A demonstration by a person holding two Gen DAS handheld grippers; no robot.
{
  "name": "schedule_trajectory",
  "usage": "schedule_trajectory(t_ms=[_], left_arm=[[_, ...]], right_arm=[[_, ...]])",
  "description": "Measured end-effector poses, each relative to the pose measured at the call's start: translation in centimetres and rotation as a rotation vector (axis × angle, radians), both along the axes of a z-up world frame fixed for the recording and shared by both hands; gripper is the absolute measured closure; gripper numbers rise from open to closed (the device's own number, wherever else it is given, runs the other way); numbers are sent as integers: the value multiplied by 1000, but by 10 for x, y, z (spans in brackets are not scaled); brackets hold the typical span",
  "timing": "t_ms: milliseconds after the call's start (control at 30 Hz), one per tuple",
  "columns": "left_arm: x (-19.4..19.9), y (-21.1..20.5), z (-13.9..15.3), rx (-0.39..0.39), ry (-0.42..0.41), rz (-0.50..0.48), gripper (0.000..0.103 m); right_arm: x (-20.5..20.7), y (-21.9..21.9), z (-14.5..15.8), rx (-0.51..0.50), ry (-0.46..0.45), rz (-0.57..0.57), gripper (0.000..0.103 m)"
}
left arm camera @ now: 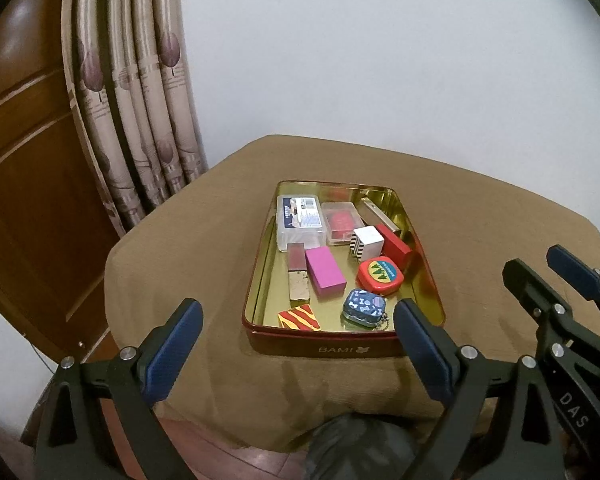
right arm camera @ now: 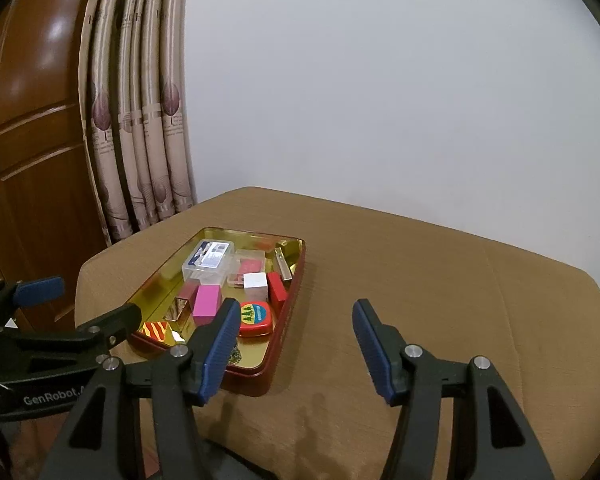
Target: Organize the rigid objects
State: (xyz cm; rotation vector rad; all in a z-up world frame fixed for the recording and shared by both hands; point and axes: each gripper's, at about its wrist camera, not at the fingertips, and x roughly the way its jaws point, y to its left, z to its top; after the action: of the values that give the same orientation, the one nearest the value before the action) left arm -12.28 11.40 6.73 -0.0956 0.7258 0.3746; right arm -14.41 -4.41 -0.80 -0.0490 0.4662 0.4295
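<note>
A red tin (left arm camera: 340,349) with a gold inside sits on the brown-covered table (left arm camera: 204,240). It holds several small things: a clear plastic box (left arm camera: 300,220), a pink block (left arm camera: 325,272), a red tape measure (left arm camera: 380,276), a white cube (left arm camera: 367,242), a blue patterned case (left arm camera: 365,306) and a striped red-yellow block (left arm camera: 299,318). My left gripper (left arm camera: 298,354) is open and empty, just short of the tin's near wall. My right gripper (right arm camera: 296,350) is open and empty over the cloth, right of the tin (right arm camera: 288,312); its left finger (right arm camera: 218,348) overlaps the tin's near corner.
A patterned curtain (left arm camera: 140,120) and a wooden door (left arm camera: 24,160) stand to the left, a white wall (left arm camera: 380,60) behind. Bare cloth (right arm camera: 460,280) lies right of the tin. The table's front edge drops off just below the grippers.
</note>
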Motion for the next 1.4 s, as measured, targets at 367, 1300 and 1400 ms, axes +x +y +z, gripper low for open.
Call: schedule_trajectory(t_ms=[367,1300,1400], left_arm=[[3,0,-1,19,11,6,1],[-3,11,-8,-35,-30,35,1],[-4,13,-7,-22,-41,39,1]], right_arm=[[1,-6,-3,8,9,-2,43],[-1,4,2,-11,-17,0,43],[0,7,2,-10,-16,10,43]])
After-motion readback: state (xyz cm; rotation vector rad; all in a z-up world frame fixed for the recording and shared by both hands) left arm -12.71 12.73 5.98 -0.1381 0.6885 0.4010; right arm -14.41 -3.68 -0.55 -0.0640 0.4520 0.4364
